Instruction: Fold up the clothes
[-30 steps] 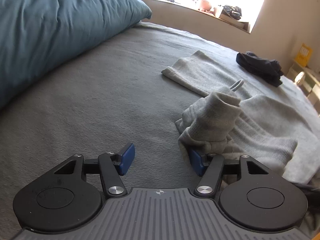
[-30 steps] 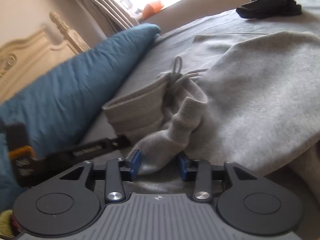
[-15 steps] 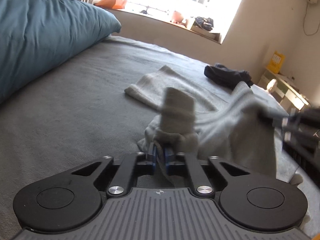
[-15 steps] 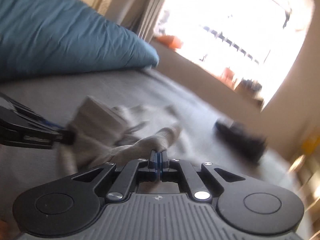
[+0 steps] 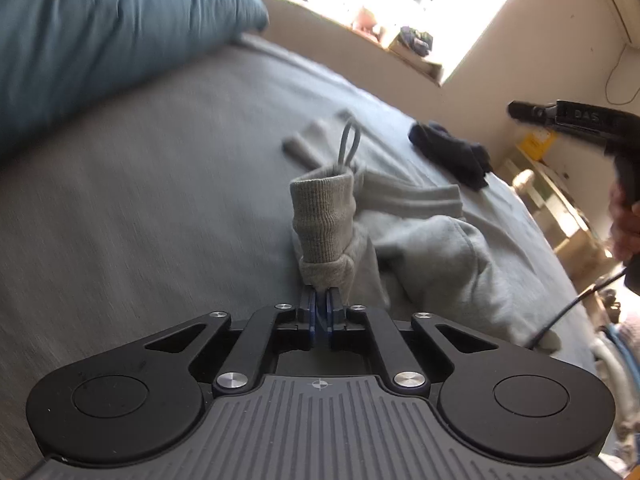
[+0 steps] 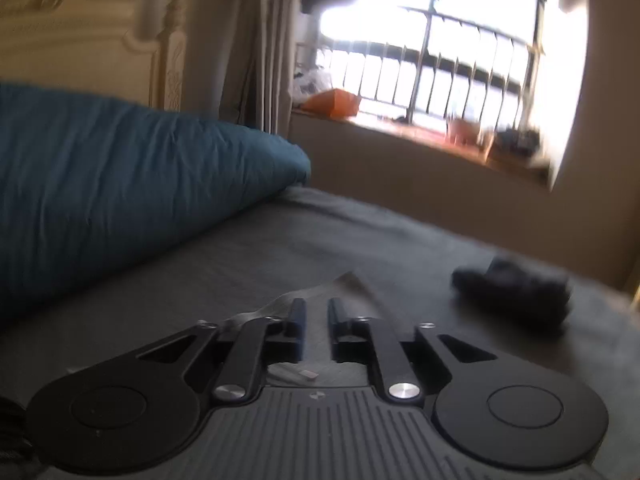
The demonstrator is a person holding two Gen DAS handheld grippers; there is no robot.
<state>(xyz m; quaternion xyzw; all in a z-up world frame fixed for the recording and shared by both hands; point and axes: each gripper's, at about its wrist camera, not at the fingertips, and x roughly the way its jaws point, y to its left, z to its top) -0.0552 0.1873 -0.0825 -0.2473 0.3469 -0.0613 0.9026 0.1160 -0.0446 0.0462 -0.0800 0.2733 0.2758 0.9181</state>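
Right gripper [image 6: 316, 316] let go, lifted, opening, empty; left gripper [image 5: 320, 304] pinching sleeve cuff [image 5: 324, 216], easing.

You've got a teal pillow [image 6: 132, 192] far left on the grey bedspread [image 5: 152, 216], barred window [image 6: 436, 60] far, orange item [image 6: 334, 103] on the sill [image 6: 420, 136], carved headboard [image 6: 100, 36] left.

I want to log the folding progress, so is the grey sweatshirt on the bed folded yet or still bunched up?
Still bunched up: the grey sweatshirt lies crumpled on the bed, its ribbed cuff standing up where the left tool pinches it.
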